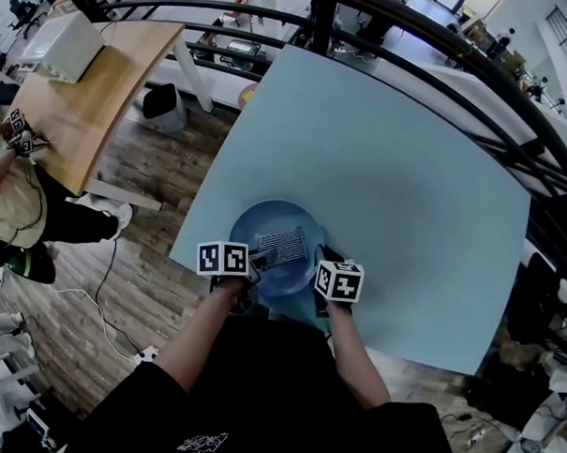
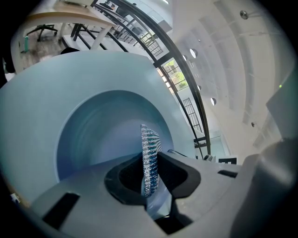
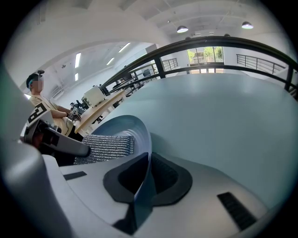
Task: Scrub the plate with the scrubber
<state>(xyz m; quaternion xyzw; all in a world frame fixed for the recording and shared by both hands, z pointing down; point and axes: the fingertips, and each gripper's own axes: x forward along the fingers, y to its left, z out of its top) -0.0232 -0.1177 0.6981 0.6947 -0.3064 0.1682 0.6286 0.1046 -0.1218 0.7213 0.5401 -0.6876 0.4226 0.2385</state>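
Nothing legible to call out here. The black-and-white marker cube (image 1: 222,258) on the left gripper (image 1: 257,262) and the matching marker cube (image 1: 338,280) on the right gripper (image 1: 320,257) show only square code patterns, no letters or digits. At six o'clock in the head view, a small white print (image 1: 201,444) on the person's black shirt (image 1: 271,381) is too fine to read.

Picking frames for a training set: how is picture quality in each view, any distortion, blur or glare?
Head view: fisheye bows the table edges, yet plate and scrubber read sharp. Left gripper view: dark vignetted corners; scrubber weave crisp. Right gripper view: railing bends strongly; ceiling lamps clip to white.
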